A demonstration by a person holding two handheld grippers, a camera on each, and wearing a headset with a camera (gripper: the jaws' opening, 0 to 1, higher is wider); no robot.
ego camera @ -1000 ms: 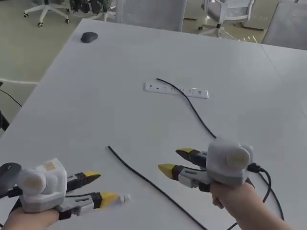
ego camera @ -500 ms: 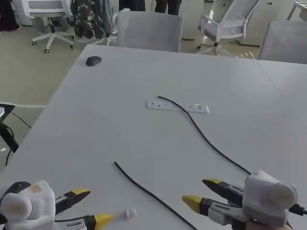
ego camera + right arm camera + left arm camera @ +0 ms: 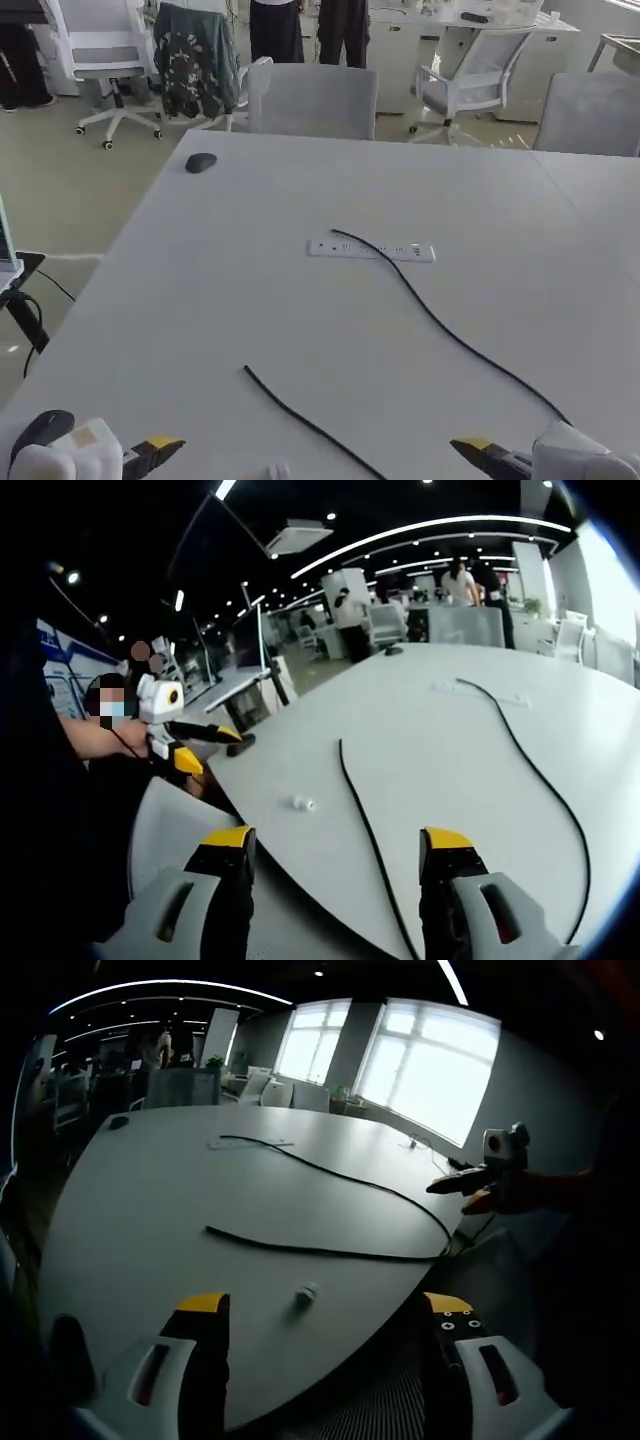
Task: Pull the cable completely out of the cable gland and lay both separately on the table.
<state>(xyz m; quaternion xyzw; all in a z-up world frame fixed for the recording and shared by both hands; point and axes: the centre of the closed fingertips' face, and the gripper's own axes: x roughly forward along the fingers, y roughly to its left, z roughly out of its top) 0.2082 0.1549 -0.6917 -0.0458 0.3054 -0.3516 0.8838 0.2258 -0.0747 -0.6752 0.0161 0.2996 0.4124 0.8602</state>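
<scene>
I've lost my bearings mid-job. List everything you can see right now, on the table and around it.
table: one, pale grey, carries the items below
short cable: one, black, loose near the front edge
cable gland: one, white, front edge, apart from the short cable
long cable: one, black, crosses the power strip, runs to the near right
power strip: one, white, mid-table
mouse: one, dark, far left corner
chairs: several, grey and white, beyond the far edge
jacket: one, dark patterned, draped on a chair
people: at least two, dark clothes, standing behind the chairs
left gripper: grey, yellow tips, open, empty
right gripper: grey, yellow tips, open, empty
</scene>
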